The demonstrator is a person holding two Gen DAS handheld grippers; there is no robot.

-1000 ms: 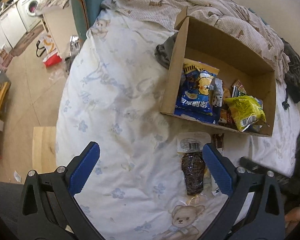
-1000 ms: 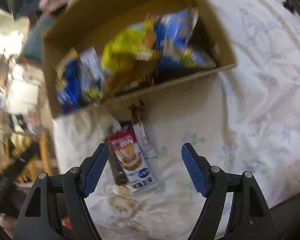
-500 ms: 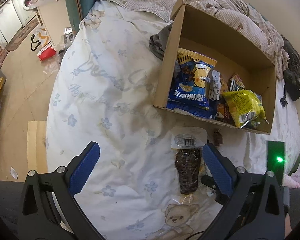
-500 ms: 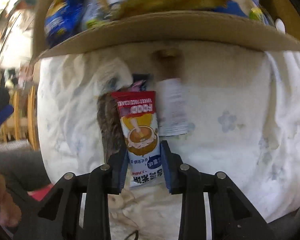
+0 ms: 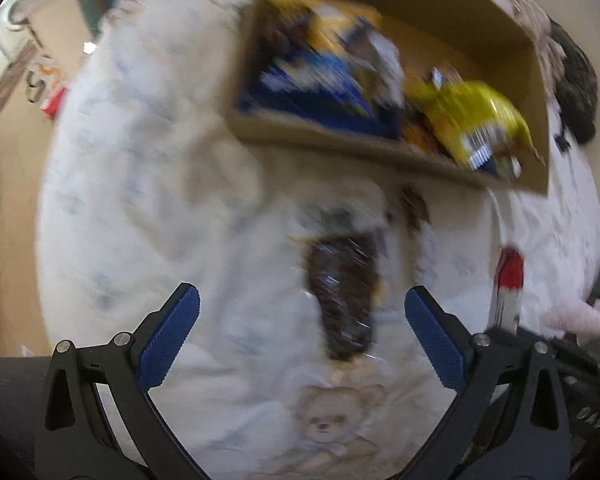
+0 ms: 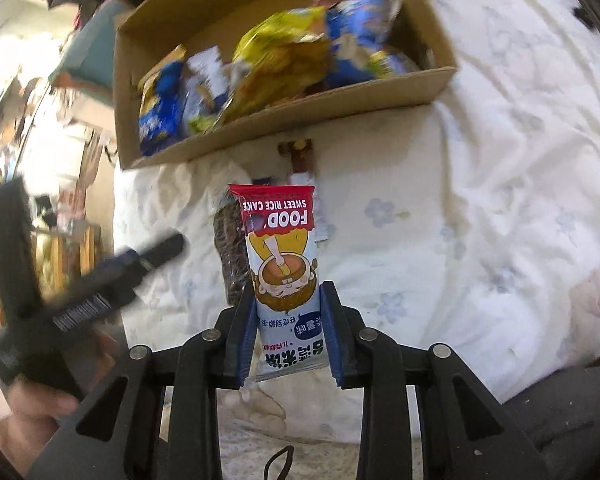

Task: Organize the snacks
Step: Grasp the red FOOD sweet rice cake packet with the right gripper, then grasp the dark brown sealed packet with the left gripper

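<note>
Between my right gripper's [image 6: 287, 328] ribbed blue pads sits a glossy flat rice cake packet [image 6: 281, 256], pinched firmly above the soft floral quilt [image 6: 480, 200]. My left gripper [image 5: 300, 332] hangs wide open over a crinkly dark snack packet [image 5: 344, 296], near the cardboard box [image 6: 300, 116] stuffed with shiny bags.

A white bedsheet [image 6: 500, 200] printed with pale blue flowers covers the bed, and a teddy-bear print [image 5: 328, 420] sits near its near edge. At the far edge lies a rumpled checked blanket [image 5: 528, 12], with a dark bundle of cloth [image 5: 576, 92] at the far right corner. Beyond the left edge is a tan floor [image 5: 7, 200].
</note>
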